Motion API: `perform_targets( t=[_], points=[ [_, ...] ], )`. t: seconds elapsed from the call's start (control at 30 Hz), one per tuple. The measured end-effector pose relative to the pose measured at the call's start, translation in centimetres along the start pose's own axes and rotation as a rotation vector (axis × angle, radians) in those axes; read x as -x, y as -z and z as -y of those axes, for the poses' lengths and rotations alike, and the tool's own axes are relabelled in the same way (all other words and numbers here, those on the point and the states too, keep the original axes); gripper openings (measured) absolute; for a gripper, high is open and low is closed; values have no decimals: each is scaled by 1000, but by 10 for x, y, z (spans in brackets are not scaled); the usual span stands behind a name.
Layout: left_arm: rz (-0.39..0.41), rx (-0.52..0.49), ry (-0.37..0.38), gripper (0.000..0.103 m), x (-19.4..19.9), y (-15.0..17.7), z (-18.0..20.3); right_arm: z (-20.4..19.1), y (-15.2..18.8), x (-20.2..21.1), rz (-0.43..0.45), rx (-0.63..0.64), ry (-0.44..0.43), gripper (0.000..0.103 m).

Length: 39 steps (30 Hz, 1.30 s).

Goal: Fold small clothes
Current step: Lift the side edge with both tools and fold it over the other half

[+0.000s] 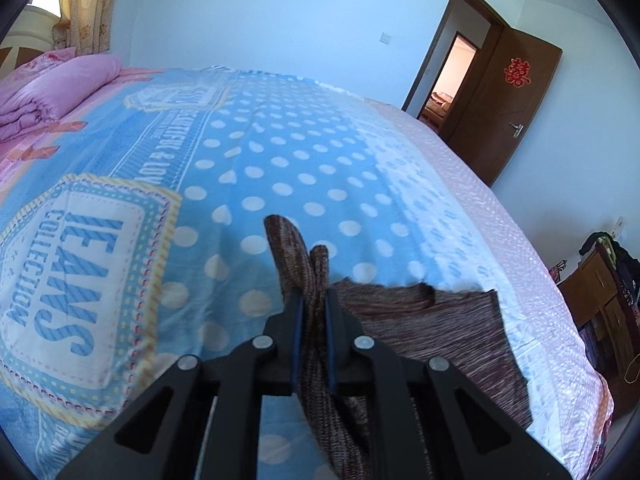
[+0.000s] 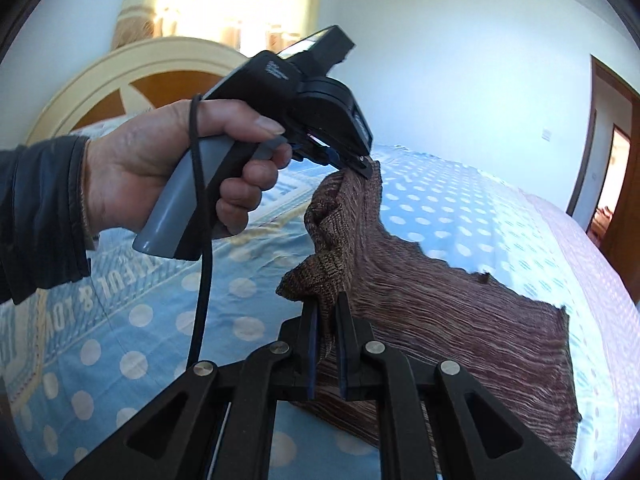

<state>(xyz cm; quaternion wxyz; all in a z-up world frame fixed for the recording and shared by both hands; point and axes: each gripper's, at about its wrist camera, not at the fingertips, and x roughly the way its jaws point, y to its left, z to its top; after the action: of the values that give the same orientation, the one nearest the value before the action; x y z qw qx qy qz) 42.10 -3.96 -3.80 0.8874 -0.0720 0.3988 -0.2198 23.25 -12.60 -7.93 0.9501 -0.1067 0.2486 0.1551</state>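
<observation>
Nearest the right wrist lens, the right claw (image 2: pixel 326 300) is clamped on a bunched edge of the brown knit garment (image 2: pixel 440 320). Beyond it, the left claw (image 2: pixel 362 166), held by the person's left hand (image 2: pixel 168 176), pinches another raised corner of that garment. Most of the knit lies spread on the bed (image 1: pixel 280 160), over the blue polka-dot sheet (image 1: pixel 288 168). Past the bed's far side stands a brown door (image 1: pixel 508 108), open.

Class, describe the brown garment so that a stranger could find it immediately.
Start at the bed with its blue polka-dot sheet. On it lies the brown knitted garment, one edge lifted. It is the only dark, ribbed cloth there, unlike the folded pink quilt.
</observation>
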Motion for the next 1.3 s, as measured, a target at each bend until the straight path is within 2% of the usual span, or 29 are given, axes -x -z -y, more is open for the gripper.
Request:
perform_targets(
  t=[0.17,0.63,1.07,1.3],
  points=[
    [26,-9,49,10,0,-5,28,19,5,14,8,-55,23,7],
    [9,-52,162,10,-27,-10,106,85,23,62,-1,-189,80,6],
    [-52,-139,250,10,-66,5,179,132,59,82,-91,-315,103,6],
    [-78,-208,242,10,-88,18,215,156,80,82,-145,-422,98,6]
  ],
)
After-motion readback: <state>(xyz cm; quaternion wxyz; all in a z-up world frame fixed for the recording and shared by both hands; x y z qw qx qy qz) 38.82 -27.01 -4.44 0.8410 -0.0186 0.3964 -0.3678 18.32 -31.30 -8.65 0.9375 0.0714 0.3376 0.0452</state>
